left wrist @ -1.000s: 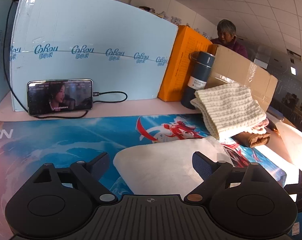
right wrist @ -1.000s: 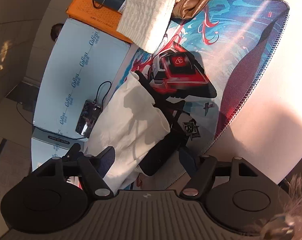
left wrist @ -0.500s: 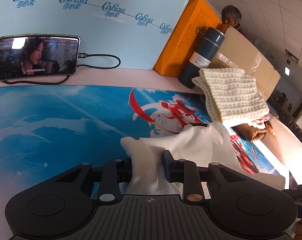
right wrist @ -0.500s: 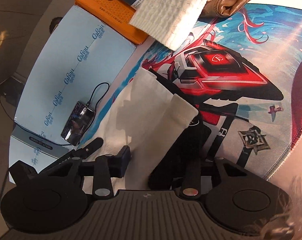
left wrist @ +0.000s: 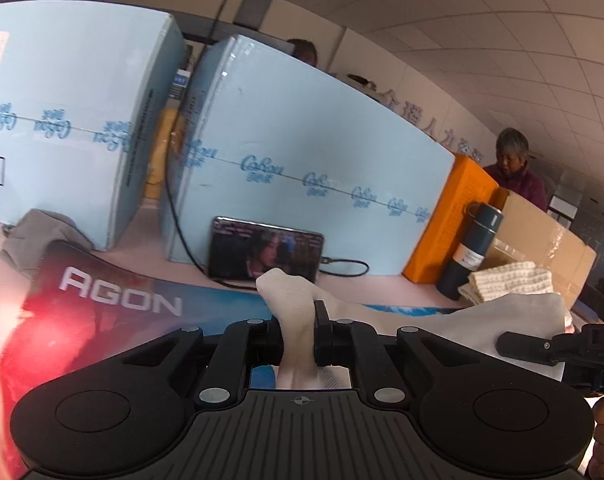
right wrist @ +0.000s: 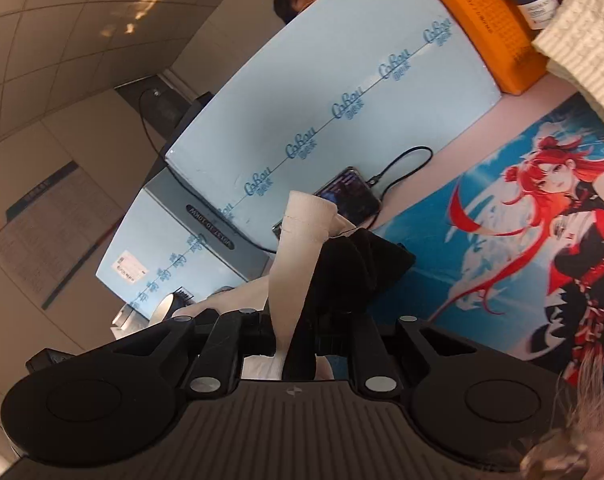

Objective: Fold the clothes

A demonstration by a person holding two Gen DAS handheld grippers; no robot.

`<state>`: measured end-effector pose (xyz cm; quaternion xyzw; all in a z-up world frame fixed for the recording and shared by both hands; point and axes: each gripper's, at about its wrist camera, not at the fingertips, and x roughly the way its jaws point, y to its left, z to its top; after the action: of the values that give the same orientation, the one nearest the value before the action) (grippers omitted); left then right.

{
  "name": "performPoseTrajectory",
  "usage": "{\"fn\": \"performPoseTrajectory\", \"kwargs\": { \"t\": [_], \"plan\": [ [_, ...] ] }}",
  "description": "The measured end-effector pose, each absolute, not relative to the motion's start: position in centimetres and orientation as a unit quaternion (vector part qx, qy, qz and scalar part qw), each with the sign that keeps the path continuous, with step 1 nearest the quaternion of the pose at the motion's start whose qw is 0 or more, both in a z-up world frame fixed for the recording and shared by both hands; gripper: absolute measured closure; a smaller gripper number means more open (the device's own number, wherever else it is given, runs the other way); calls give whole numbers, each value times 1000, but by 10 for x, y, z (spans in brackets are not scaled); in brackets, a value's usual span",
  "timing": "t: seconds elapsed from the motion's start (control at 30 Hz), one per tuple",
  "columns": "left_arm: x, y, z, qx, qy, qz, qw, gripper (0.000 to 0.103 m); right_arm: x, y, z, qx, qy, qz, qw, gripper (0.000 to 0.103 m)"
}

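White knit garment (left wrist: 298,300) is pinched between the closed fingers of the left gripper (left wrist: 298,340), a bunched corner poking up past the fingertips. The right gripper (right wrist: 298,340) clamps another fold of it together with a black cloth (right wrist: 358,264). Beyond lie the printed desk mat (right wrist: 502,240), a phone (left wrist: 266,254) and a pale blue box (left wrist: 322,160).
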<state>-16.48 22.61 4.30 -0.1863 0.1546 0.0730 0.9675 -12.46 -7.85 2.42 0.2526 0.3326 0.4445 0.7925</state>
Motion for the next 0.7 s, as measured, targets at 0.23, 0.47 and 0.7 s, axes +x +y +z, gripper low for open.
{"fn": "performPoseTrajectory", "kwargs": {
  "t": [0.23,0.47,0.7],
  "plan": [
    [-197,321,74,-163,90,188,964,93,-135,46,45,205,273,530,776,90],
    [-155,398,68,-126,120,272,947,93,-148,144,9,171,275,518,792,90],
    [-120,431,33,-74,215,303,926,93,-159,190,-41,84,355,519,773,89]
  ]
}}
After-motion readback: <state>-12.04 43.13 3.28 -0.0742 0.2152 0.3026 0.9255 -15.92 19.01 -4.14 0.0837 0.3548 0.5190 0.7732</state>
